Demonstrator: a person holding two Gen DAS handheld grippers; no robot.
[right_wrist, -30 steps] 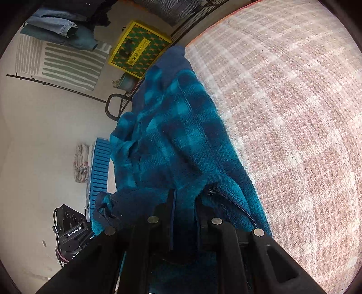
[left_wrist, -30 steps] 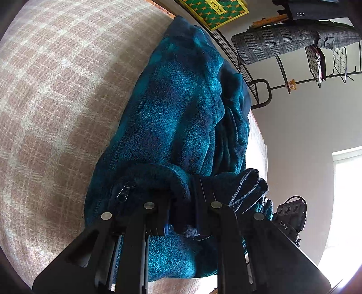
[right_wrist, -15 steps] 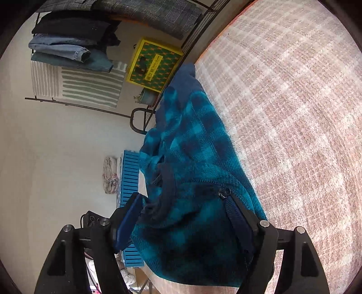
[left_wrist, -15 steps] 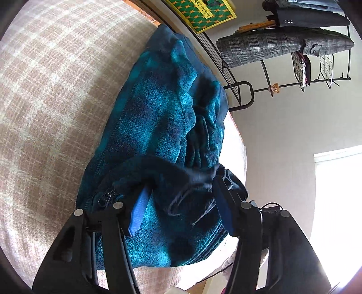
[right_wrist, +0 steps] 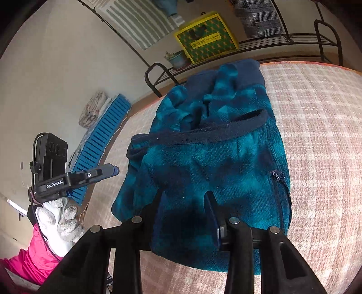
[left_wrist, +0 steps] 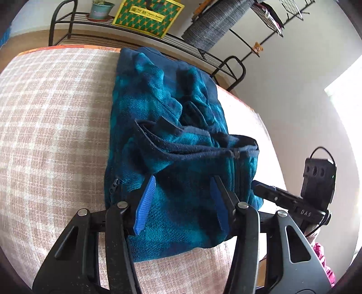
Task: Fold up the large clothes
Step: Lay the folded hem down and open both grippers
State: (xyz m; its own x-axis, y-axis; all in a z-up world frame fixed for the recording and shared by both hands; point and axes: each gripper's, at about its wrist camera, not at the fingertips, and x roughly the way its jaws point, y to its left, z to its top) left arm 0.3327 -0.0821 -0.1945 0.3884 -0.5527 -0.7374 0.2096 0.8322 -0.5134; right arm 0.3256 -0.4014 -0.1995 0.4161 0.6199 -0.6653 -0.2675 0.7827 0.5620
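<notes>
A teal and navy plaid fleece jacket (left_wrist: 172, 144) lies folded into a compact bundle on the plaid bed cover (left_wrist: 52, 126); it also shows in the right wrist view (right_wrist: 215, 162). Its navy collar edge lies across the top and a zipper pull (right_wrist: 277, 174) shows at the side. My left gripper (left_wrist: 183, 183) is open and empty, just above the near end of the bundle. My right gripper (right_wrist: 184, 195) is open and empty, also over the near end. The other gripper shows at each view's edge (left_wrist: 294, 199) (right_wrist: 74, 176).
A black metal rack (left_wrist: 140, 43) stands past the bed's far edge, holding a yellow-green box (left_wrist: 147, 15), a potted plant (left_wrist: 99, 10) and hanging clothes. A blue slatted crate (right_wrist: 99, 140) stands left of the bed. Pink cloth (right_wrist: 25, 262) is near the gloved hand.
Both grippers opened and let go of the jacket, then drew back toward the near end. The top fold now lies on the bundle.
</notes>
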